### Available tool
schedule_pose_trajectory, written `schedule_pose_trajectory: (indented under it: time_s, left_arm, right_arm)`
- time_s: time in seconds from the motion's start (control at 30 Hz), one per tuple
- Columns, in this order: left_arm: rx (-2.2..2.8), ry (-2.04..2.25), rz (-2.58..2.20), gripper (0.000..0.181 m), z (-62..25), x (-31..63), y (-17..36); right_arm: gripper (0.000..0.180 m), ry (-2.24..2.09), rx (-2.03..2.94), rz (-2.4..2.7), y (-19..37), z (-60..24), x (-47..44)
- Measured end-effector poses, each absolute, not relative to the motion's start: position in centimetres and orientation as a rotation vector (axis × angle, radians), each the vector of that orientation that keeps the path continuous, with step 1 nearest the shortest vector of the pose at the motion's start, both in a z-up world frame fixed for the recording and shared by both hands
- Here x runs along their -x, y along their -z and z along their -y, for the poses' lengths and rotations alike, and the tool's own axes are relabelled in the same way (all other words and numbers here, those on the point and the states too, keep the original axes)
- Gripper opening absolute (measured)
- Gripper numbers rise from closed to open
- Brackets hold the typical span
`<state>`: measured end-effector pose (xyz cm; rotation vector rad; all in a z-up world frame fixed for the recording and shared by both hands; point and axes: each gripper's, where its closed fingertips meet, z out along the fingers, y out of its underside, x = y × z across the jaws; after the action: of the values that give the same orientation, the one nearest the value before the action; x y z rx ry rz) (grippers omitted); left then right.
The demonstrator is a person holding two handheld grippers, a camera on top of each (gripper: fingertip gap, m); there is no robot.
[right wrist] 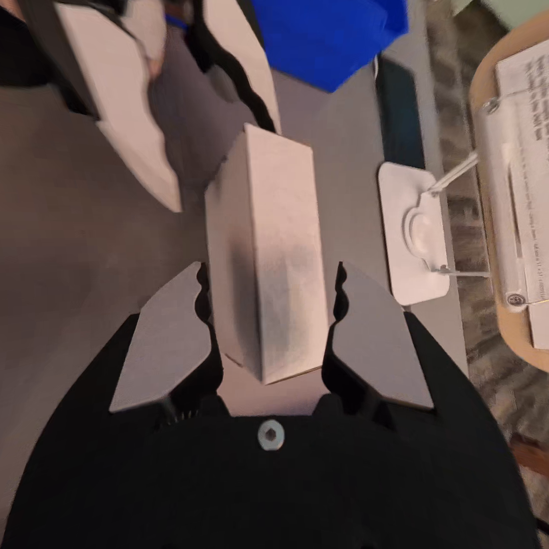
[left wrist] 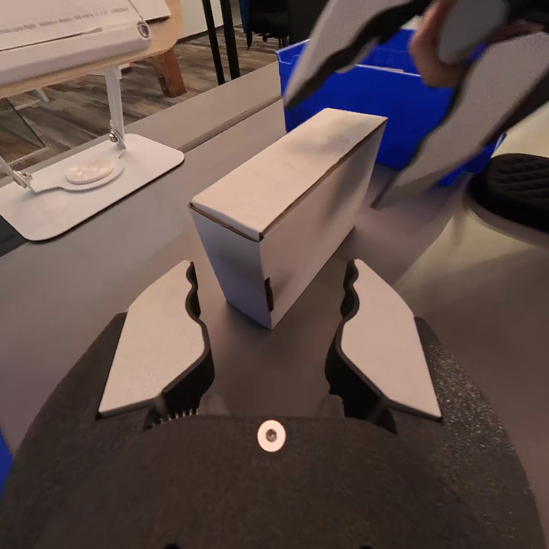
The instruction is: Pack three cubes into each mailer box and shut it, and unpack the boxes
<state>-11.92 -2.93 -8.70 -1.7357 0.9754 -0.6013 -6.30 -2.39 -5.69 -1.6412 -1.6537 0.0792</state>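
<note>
A closed white mailer box stands on its long narrow side on the grey table. My left gripper is open and empty, with its fingertips on either side of the box's near end, not touching it. My right gripper is open and hovers over the far end of the box, blurred. In the right wrist view the box lies between the open fingers of my right gripper, and the left gripper shows beyond it. No cubes are in view.
A blue bin stands right behind the box and also shows in the right wrist view. A white stand base sits on the table to the left. A black round object lies at the right edge. Left tips and right tips are each some 30 centimetres from the white stand base. My right wrist view looks at it from another angle.
</note>
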Motion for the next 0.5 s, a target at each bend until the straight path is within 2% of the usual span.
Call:
schedule_pose_trajectory:
  time_s: [0.17, 0.2, 0.5]
  left_arm:
    - [1.72, 0.554, -1.0, 0.102, 2.7, 12.0, 9.1]
    - [1.715, 0.568, -0.997, 0.104, 2.8, 11.9, 9.0]
    - [1.655, 0.738, -1.1, 0.108, 4.5, 10.3, 9.0]
  right_arm:
    - [0.078, -0.134, 1.907, 1.77, 7.6, 0.8, 6.4]
    - [0.067, -0.121, 1.956, 1.825, 8.3, 1.0, 6.0]
    - [0.066, -0.208, 1.837, 2.0, 8.5, 5.1, 6.1]
